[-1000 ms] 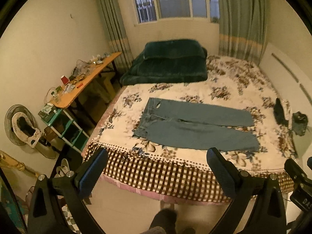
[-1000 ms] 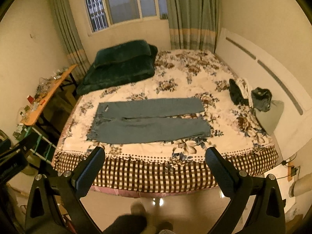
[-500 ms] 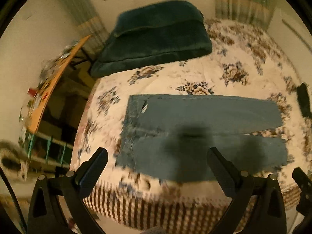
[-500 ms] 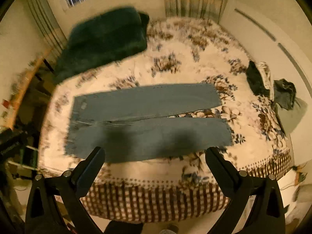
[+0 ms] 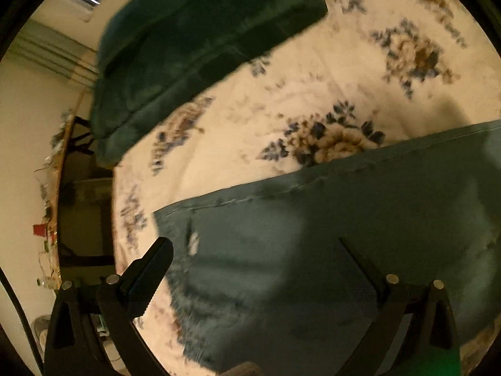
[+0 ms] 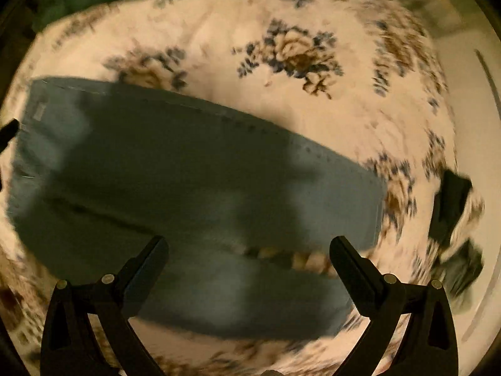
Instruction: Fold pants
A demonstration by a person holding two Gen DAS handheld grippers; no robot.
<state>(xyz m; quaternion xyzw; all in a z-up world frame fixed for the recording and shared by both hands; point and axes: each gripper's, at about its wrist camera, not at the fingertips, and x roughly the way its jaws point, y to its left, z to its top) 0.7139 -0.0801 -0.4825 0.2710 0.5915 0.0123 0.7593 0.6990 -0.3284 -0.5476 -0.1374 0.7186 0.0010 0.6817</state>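
Blue-grey jeans (image 5: 313, 250) lie flat on the floral bedspread (image 5: 281, 94), waist to the left, legs to the right. My left gripper (image 5: 255, 244) is open and empty, hovering over the waist end with its left finger near the waistband edge. In the right wrist view the jeans (image 6: 188, 172) show both legs side by side, with a gap between the leg ends. My right gripper (image 6: 249, 241) is open and empty, hovering over the lower legs. Both views are motion-blurred.
A folded dark green blanket (image 5: 194, 37) lies at the far side of the bed. A cluttered wooden desk (image 5: 56, 203) stands left of the bed. Dark clothes (image 6: 454, 219) lie on the bed at the right, near the white headboard (image 6: 482, 156).
Both grippers have moved forward and down from the foot of the bed to just above the jeans. Both stayed open. The jeans have not moved.
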